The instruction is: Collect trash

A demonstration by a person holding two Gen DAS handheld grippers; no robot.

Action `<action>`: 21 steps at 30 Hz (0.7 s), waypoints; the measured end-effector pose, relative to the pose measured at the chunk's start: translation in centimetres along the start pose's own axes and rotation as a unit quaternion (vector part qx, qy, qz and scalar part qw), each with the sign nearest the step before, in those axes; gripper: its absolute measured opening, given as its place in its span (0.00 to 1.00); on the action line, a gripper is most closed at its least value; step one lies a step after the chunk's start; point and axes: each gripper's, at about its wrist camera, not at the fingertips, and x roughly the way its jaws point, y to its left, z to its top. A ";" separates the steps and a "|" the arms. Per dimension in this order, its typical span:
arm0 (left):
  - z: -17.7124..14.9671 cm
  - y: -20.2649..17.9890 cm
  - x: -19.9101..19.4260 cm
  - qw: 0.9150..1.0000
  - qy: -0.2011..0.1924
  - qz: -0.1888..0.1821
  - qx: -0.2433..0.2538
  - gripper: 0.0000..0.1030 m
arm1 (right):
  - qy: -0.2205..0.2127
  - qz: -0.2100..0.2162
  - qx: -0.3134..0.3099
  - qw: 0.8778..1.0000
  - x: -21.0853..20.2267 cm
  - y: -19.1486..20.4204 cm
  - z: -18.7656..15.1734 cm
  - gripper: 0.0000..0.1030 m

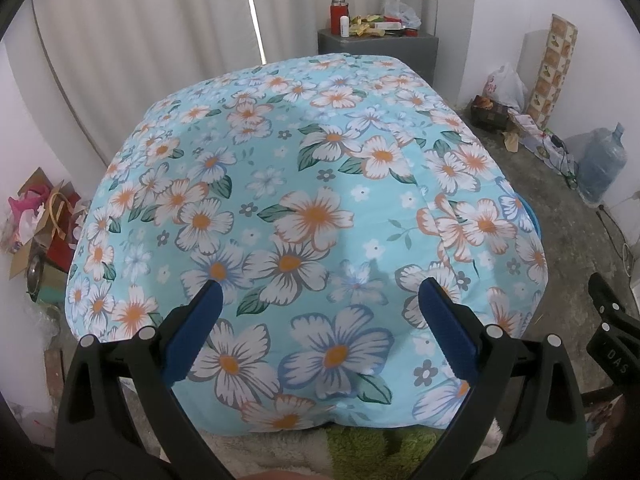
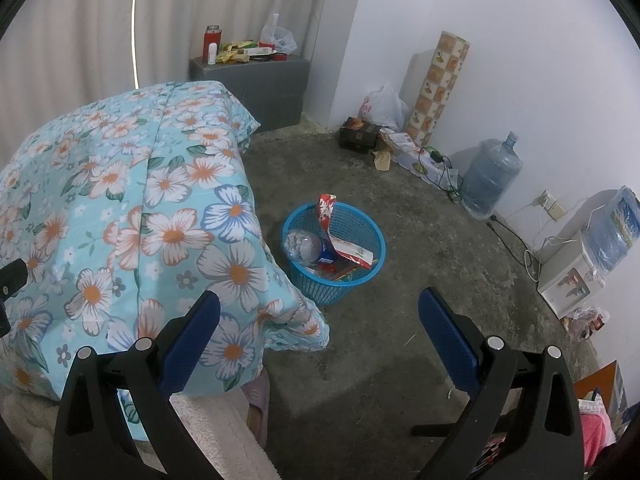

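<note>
A blue plastic basket [image 2: 372,236] stands on the concrete floor beside the bed. Inside it lie a crushed clear bottle [image 2: 302,246], a red-and-white wrapper [image 2: 328,210] and a white packet [image 2: 354,252]. My right gripper [image 2: 320,304] is open and empty, hovering above the floor in front of the basket. My left gripper [image 1: 320,292] is open and empty over the floral blue bedcover [image 1: 312,208], and only a sliver of the basket [image 1: 534,216] shows past the cover's right edge. The right gripper's black body [image 1: 612,328] shows at the right edge of the left wrist view.
A grey cabinet [image 2: 264,80] with a red flask and packets stands by the curtain. Bags, boxes, a patterned roll [image 2: 440,88] and a water jug [image 2: 492,176] line the right wall. A water dispenser [image 2: 576,272] sits further right. Cardboard and bags [image 1: 40,224] pile left of the bed.
</note>
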 end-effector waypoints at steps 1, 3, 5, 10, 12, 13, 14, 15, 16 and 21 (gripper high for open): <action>0.0 0.0 0.0 1.000 0.000 0.000 0.000 0.91 | 0.000 0.000 0.000 1.000 0.0 0.0 0.0 0.94; 0.0 0.0 0.0 1.000 0.000 0.000 0.001 0.91 | 0.000 0.000 0.000 1.000 0.0 0.0 0.0 0.94; 0.0 0.0 0.0 1.000 0.000 0.000 0.001 0.91 | 0.000 0.000 0.000 1.000 0.0 0.0 0.0 0.94; 0.0 0.1 0.1 1.000 0.000 0.000 0.001 0.91 | 0.000 0.000 0.000 1.000 0.0 0.1 0.0 0.94; 0.0 0.1 0.1 1.000 0.000 0.000 0.001 0.91 | 0.001 0.001 0.000 1.000 0.0 0.1 0.0 0.94; 0.0 0.1 0.1 1.000 0.000 0.000 0.001 0.91 | 0.001 0.000 0.000 1.000 0.0 0.1 0.0 0.94; 0.0 0.1 0.1 1.000 0.000 0.000 0.002 0.91 | 0.000 0.000 0.001 1.000 0.0 0.1 0.0 0.94; 0.0 0.1 0.1 1.000 0.000 0.000 0.002 0.91 | 0.000 0.001 0.001 1.000 0.0 0.1 0.0 0.94; 0.0 0.1 0.1 1.000 0.000 0.000 0.002 0.91 | 0.000 0.001 0.000 1.000 0.0 0.1 0.0 0.94; 0.0 0.2 0.1 1.000 -0.001 0.000 0.001 0.91 | 0.000 0.000 0.001 1.000 0.0 0.1 0.1 0.94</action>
